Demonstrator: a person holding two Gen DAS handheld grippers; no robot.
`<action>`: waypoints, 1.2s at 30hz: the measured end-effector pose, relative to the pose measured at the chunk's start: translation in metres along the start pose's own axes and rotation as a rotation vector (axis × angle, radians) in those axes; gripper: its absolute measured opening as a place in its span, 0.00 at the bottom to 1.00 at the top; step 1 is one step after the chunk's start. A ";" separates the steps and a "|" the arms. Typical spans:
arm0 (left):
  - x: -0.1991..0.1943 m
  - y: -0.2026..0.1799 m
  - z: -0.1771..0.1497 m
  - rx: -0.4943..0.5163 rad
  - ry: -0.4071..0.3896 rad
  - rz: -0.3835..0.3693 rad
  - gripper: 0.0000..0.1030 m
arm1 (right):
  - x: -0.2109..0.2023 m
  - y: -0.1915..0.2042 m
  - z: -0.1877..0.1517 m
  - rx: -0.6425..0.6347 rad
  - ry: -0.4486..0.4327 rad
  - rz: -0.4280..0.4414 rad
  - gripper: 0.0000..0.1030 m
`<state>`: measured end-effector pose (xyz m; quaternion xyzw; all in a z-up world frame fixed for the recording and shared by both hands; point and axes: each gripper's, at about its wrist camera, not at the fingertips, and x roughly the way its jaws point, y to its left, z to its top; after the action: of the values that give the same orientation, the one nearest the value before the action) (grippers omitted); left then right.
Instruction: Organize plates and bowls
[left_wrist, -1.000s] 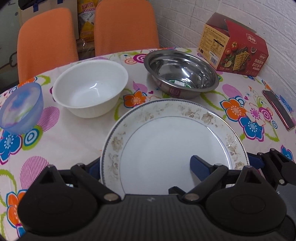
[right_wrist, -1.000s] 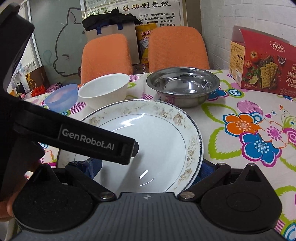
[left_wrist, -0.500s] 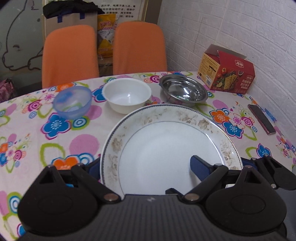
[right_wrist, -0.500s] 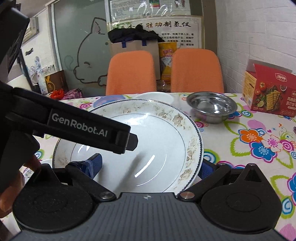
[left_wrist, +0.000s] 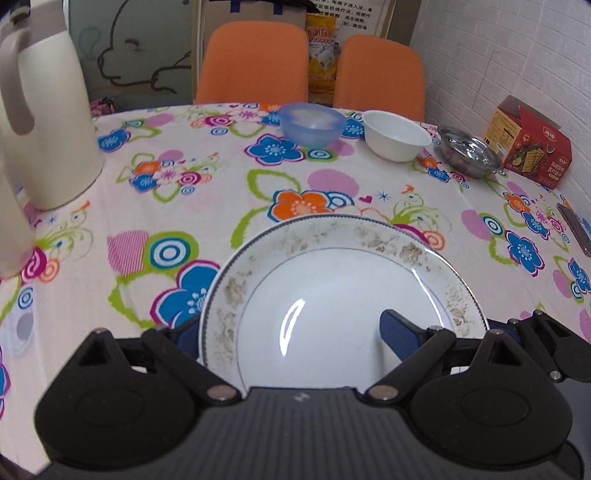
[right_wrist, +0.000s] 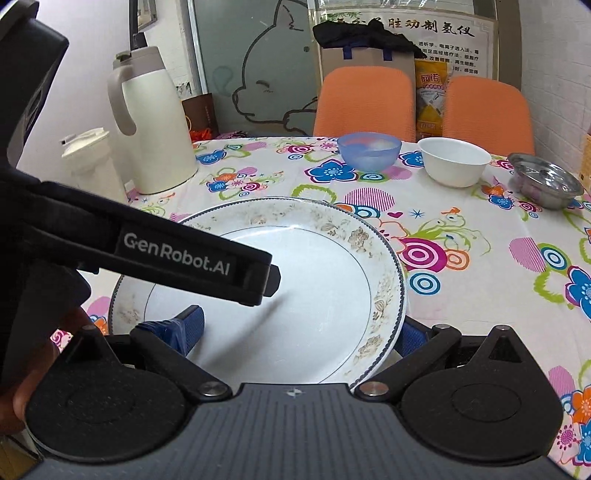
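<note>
Both claws are pinching the same plate (left_wrist: 343, 295) from opposite sides. The left claw (left_wrist: 291, 332) is biting its near left rim, with one blue finger (left_wrist: 399, 332) lying on the white inner face and the other tucked under the rim. The right claw (right_wrist: 295, 328) is gripping the near right rim the same way, one finger (right_wrist: 184, 326) on top and its mate below. In the right view, the left tool is reaching across the plate's left half.

The plate is sitting level in front of the person, at the near edge of the desk (left_wrist: 207, 155). Whether it is hanging just above the flowered cloth or touching it, I cannot tell.

What matters for the next move is where the bowls are lying: far and to the right of the plate, well apart from it, in a row. The blue bowl (left_wrist: 312, 123) is leftmost, then the white bowl (left_wrist: 397, 134), then the steel bowl (left_wrist: 469, 151) nearest the cracker box (left_wrist: 528, 147). The right claw is the nearer one to that row. A cream jug (right_wrist: 147, 125) is standing far left, clear of the path.
</note>
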<state>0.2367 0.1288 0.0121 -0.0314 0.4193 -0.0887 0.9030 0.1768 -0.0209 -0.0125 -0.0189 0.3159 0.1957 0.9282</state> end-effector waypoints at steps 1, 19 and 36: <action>0.003 0.002 -0.003 -0.004 0.004 -0.009 0.90 | 0.002 -0.001 0.000 -0.006 0.003 -0.006 0.89; -0.016 0.004 -0.003 0.001 -0.137 -0.005 0.91 | -0.008 -0.004 -0.007 -0.016 -0.051 -0.090 0.87; -0.017 -0.043 0.005 0.083 -0.142 -0.026 0.92 | -0.045 -0.084 -0.017 0.160 -0.100 -0.182 0.87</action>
<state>0.2243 0.0899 0.0341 -0.0055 0.3499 -0.1152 0.9296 0.1663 -0.1168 -0.0068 0.0362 0.2805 0.0855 0.9554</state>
